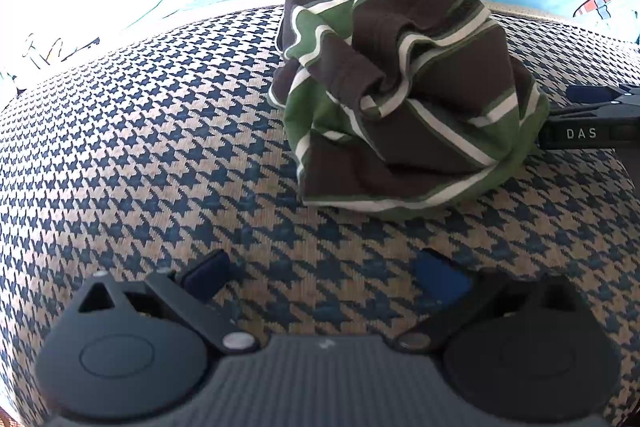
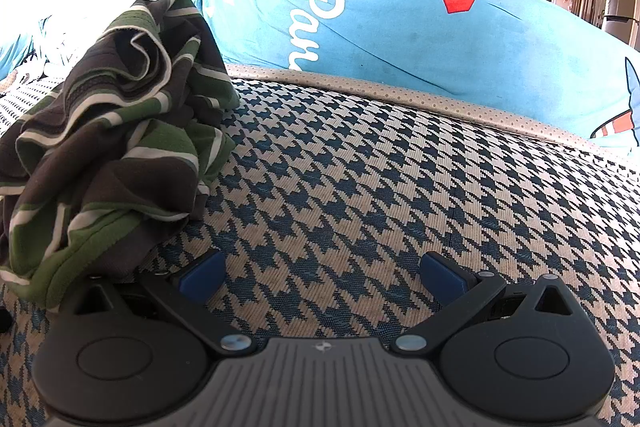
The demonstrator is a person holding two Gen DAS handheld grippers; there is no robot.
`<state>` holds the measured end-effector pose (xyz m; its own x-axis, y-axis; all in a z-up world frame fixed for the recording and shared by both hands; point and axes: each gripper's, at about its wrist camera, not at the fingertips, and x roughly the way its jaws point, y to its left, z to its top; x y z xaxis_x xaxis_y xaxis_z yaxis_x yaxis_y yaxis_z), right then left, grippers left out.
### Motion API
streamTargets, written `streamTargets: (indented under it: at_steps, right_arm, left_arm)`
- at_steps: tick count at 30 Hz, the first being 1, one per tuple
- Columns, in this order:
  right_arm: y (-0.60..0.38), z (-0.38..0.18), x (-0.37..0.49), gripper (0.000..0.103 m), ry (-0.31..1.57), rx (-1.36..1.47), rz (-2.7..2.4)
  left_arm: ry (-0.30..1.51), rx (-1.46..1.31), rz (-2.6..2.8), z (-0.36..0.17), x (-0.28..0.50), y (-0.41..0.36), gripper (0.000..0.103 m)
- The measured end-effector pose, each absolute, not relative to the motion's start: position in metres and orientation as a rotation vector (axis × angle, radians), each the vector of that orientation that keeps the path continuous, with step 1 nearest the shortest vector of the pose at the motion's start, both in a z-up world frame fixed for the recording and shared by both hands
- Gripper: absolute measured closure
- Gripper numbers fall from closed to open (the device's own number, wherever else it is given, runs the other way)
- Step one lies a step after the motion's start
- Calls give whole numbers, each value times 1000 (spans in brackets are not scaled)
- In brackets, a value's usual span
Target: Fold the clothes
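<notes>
Left gripper (image 1: 324,275): fingers spread, empty, over houndstooth cushion (image 1: 140,147). Striped garment (image 1: 400,87) lies crumpled at its 1 o'clock. Right gripper (image 2: 322,277): released, empty; garment at its 10 o'clock, possibly touching the left finger. Blue pillow (image 2: 400,27) at 12 o'clock.

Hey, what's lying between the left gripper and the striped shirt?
Nothing: in the left wrist view, only bare houndstooth cover lies between the open left gripper and the crumpled striped shirt.
</notes>
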<state>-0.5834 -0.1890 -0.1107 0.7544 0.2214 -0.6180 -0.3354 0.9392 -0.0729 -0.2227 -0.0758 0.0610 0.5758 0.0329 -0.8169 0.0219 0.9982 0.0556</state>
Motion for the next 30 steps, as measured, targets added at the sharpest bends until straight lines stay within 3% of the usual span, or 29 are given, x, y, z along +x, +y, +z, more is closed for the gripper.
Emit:
streamTargets:
  at_steps: [18,30]
  right_arm:
    - [-188,-108,-594,0,680,-164,250]
    - [-191,-95,-627,0,848,-128,162]
  left_arm:
    - [936,33,20,17,-206,-48,0]
    - [905,12,51,-12,-224,-39,0]
